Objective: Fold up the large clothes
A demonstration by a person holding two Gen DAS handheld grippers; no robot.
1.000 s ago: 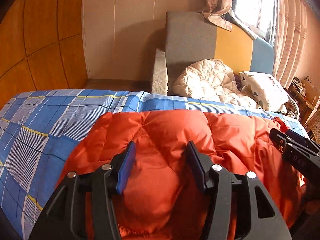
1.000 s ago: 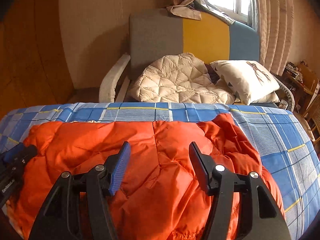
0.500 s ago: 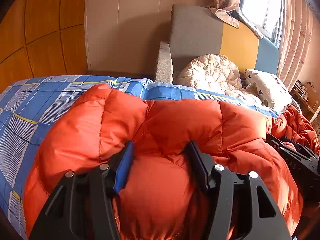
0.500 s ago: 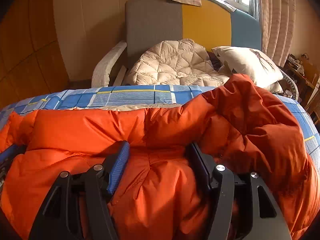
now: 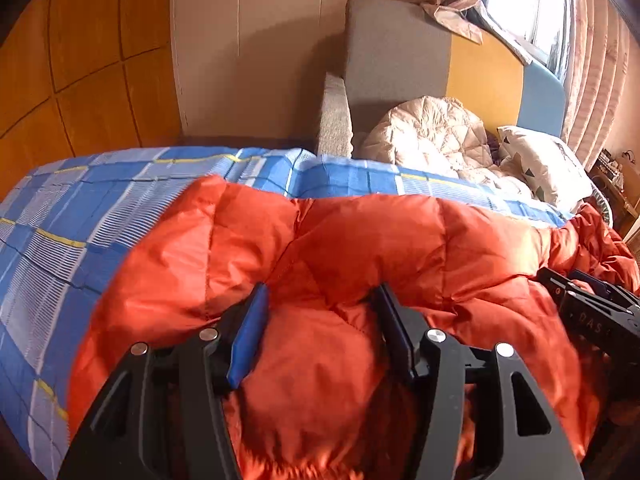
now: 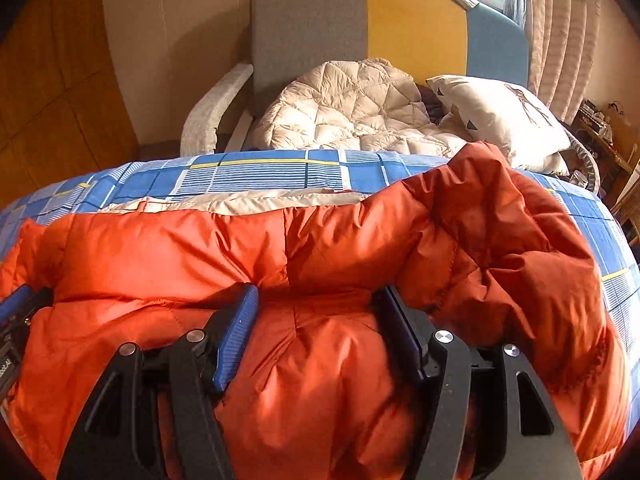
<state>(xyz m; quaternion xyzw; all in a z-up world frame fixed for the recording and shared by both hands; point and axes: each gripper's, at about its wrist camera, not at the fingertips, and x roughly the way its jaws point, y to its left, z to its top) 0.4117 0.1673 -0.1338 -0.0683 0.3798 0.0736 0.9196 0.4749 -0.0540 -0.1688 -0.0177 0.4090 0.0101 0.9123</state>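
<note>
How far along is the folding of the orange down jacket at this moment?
Done: the orange jacket lies doubled over on the blue checked bedspread, its pale lining showing along the far edge. In hand: the left gripper has padded fabric bunched between its fingers; the right gripper too, its jaws opening. Left: the crumpled part at the right is not squared up.

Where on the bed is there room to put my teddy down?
The blue checked bedspread is bare left of the orange puffy jacket, and in a strip between the jacket's far edge and the sofa. A narrower bare patch lies right of the jacket. The near middle is crowded: jacket and both hand-held grippers.
</note>
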